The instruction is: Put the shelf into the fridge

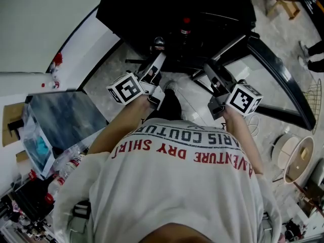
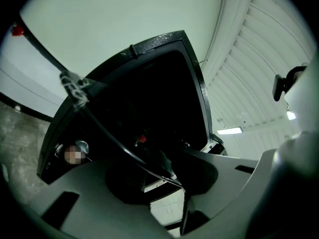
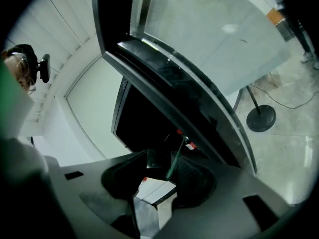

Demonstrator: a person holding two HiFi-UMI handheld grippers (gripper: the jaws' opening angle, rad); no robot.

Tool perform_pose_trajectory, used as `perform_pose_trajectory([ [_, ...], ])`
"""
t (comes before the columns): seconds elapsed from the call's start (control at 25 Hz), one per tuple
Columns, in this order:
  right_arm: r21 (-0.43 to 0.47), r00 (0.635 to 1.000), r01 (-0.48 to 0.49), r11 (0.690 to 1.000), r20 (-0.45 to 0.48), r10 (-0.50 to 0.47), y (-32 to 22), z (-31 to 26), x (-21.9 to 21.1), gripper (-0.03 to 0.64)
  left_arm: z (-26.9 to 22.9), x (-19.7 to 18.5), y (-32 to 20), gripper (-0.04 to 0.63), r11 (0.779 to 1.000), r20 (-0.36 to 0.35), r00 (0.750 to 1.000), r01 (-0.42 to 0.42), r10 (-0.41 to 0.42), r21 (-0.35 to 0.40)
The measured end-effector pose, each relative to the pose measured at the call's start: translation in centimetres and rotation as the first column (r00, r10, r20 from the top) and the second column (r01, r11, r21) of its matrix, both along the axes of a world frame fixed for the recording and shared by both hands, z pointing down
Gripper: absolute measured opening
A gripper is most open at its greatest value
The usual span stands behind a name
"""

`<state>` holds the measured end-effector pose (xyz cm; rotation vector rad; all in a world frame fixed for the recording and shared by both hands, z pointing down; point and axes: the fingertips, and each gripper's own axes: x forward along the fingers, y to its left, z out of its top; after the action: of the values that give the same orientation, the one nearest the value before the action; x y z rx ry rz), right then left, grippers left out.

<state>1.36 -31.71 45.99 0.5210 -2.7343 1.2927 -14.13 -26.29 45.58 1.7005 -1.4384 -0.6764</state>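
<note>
The shelf [image 2: 107, 131] is a thin glass sheet. I hold it edge-on in front of me, at the mouth of the open fridge [image 1: 177, 9], and it is not yet inside. In the left gripper view it shows as a dark thin line that runs from a small clip at its far end down to my jaws. My left gripper [image 2: 164, 183] has its jaws standing apart, with the end of the shelf between them. The edge lies against the right-hand jaw, and I do not see the other pad on it. My right gripper [image 3: 159, 176] is clamped on the other side of the shelf, where the greenish edge of the glass stands between the two pads. The fridge is black and dark inside, and a bottle [image 1: 186, 22] with a red cap stands in it. Its glass door [image 1: 281, 77] is swung open at my right, just beside the right gripper. Below in the head view is my white shirt [image 1: 177, 186] with red letters. A grey table [image 1: 66, 118] stands at my left on the pale floor [image 1: 109, 75].
</note>
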Motion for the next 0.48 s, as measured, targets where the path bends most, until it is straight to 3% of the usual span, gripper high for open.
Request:
perform_pose_trajectory([
  [0.2,0.011,1.0,-0.023,1.0,-0.017,0.023,-0.7,0.3,-0.2,0.141,-0.2,1.1,-0.5,0.207,0.995,0.031,0.995,-0.095,0.094,0.03],
  [0.48,-0.011,0.999,-0.042,0.999,-0.014,0.042,-1.2,0.6,-0.2,0.141,0.0,3.2,-0.3,0.219,0.974,0.188,0.959,-0.222,0.213,0.031],
])
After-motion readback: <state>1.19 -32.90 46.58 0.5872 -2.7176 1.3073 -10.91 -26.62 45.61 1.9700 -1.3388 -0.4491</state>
